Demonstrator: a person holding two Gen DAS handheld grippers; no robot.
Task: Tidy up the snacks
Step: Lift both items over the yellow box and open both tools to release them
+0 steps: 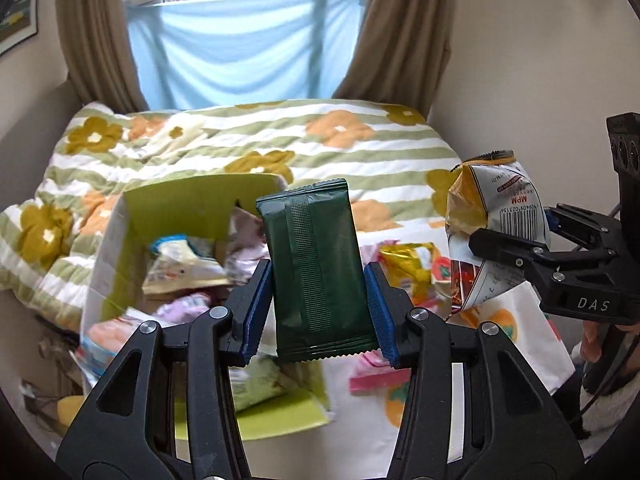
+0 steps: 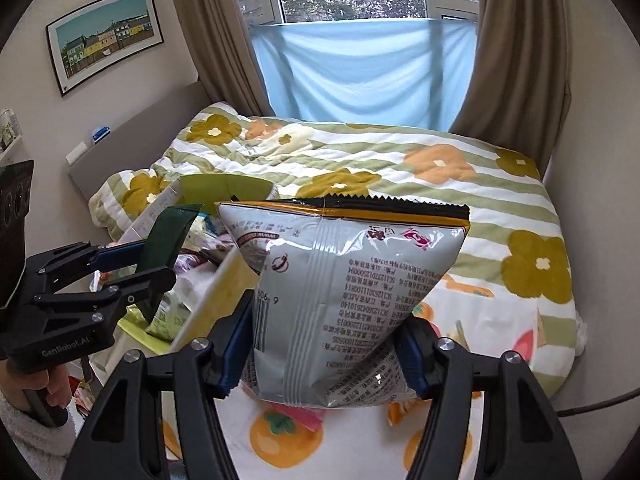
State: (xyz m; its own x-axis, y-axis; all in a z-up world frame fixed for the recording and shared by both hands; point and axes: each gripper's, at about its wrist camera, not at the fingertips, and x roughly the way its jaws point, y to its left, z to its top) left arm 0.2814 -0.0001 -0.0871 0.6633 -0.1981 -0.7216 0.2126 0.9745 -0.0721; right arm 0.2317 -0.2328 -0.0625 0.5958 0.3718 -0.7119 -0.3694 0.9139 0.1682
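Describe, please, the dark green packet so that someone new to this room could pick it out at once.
Start at the bed with the flower-patterned striped quilt; at its near edge stands an open lime-green cardboard box full of snacks. Above that box, the left gripper holds a flat dark green foil packet upright between its blue fingers. Unlike the pale, printed packets around it, it is plain, with a ribbed seam.

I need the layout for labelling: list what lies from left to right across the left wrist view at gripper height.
Green-lined cardboard box holding snacks → dark green packet clamped in the left hand-held gripper → yellow snack packet on the bed → silver chip bag clamped in the right hand-held gripper.
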